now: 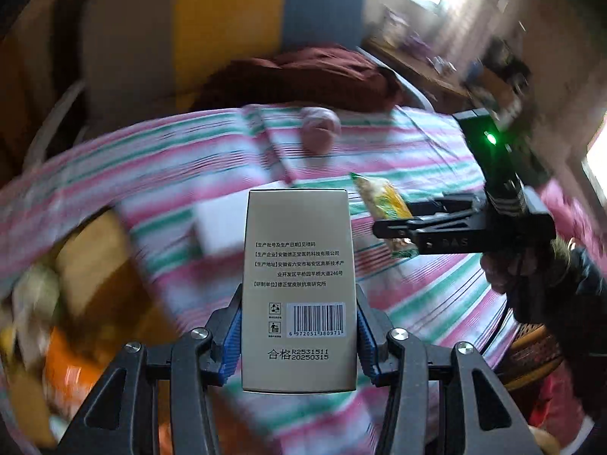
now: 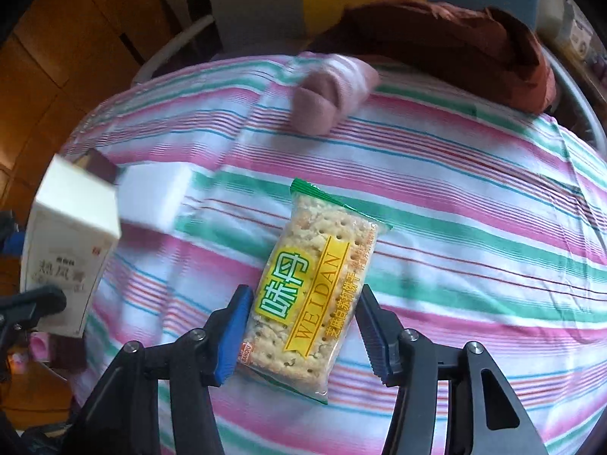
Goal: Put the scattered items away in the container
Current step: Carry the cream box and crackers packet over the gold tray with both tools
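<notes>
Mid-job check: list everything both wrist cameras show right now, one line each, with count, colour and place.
Carton: one, beige with barcode, gripped between the left pads.
Cracker packet: one, yellow-green, on the cloth, between the right fingers.
White box: one, white, on the cloth left of the packet.
Rolled socks: one bundle, pink, far side of the cloth.
Striped cloth: one, pink-green-white, covering the surface.
Garment: one, dark red, behind the cloth.
Container: blurred, orange-yellow contents, left edge.
Left hand-held gripper: black, blue pads.
Right hand-held gripper: black, blue pads, straddling the packet.

Striped cloth-covered surface point(image 2: 455, 197) bearing a rolled pink sock point(image 2: 330, 94), white box point(image 2: 155, 197) and dark red garment point(image 2: 455, 38).
</notes>
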`<state>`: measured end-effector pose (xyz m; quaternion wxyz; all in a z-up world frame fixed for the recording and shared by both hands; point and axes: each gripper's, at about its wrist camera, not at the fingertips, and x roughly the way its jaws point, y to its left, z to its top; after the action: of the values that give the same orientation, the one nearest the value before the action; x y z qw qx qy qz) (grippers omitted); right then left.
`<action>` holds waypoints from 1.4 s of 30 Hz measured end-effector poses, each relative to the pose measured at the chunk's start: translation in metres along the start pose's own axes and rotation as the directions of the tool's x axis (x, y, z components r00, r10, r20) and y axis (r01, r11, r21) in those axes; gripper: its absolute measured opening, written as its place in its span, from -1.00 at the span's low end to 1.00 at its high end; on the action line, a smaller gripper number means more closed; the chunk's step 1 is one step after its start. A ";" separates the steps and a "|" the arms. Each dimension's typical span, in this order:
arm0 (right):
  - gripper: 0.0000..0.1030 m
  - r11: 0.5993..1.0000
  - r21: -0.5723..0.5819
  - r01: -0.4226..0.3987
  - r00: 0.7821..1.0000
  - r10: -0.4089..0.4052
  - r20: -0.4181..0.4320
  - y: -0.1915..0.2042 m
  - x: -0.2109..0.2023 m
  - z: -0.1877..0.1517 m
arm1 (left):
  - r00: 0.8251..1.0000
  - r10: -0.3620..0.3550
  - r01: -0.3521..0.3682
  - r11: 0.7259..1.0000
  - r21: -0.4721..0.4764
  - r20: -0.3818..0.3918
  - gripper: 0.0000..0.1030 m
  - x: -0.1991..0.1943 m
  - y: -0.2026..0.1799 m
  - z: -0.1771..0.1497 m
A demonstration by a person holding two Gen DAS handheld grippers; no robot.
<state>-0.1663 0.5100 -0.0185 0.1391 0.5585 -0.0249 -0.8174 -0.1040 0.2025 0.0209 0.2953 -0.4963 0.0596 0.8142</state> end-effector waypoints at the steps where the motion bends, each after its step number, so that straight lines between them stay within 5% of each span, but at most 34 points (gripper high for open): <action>1: 0.08 1.000 0.002 -0.017 1.000 0.017 0.011 0.005 -0.009 -0.015 | 1.000 0.017 -0.016 0.999 -0.034 0.017 -0.02 -0.012 0.011 -0.010; 9: 0.08 0.992 -0.021 -0.124 0.989 0.125 0.079 0.090 0.020 -0.027 | 0.987 0.132 -0.109 0.970 -0.217 0.092 -0.02 -0.063 0.072 -0.071; 13: 0.08 0.983 -0.077 -0.167 0.979 0.175 0.101 0.156 0.066 -0.002 | 0.982 0.146 -0.106 0.951 -0.290 0.118 -0.02 -0.073 0.091 -0.092; 17: 0.08 0.971 -0.137 -0.197 0.972 0.212 0.101 0.187 0.038 -0.007 | 0.980 0.144 -0.090 0.938 -0.336 0.139 -0.02 -0.081 0.106 -0.112; 21: 0.08 0.957 -0.195 -0.215 0.969 0.235 0.082 0.245 0.053 0.000 | 0.978 0.128 -0.057 0.923 -0.380 0.165 -0.02 -0.085 0.117 -0.127; 33: 0.08 0.947 -0.282 -0.152 0.987 0.158 -0.002 0.349 0.099 0.006 | 0.976 0.067 0.031 0.898 -0.440 0.205 -0.02 -0.080 0.131 -0.147; 38: 0.13 0.963 -0.261 -0.067 0.998 0.059 -0.037 0.347 0.115 -0.003 | 0.977 0.055 0.044 0.893 -0.447 0.208 -0.02 -0.080 0.135 -0.149; 42: 0.11 0.969 -0.230 -0.089 0.996 0.083 -0.037 0.339 0.114 -0.009 | 0.975 0.054 0.049 0.894 -0.446 0.216 -0.02 -0.081 0.133 -0.149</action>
<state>-0.1293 0.1561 -0.0589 0.2388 0.5481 0.0480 -0.8002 -0.0340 0.0013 -0.0113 0.1769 -0.4563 -0.1624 0.8568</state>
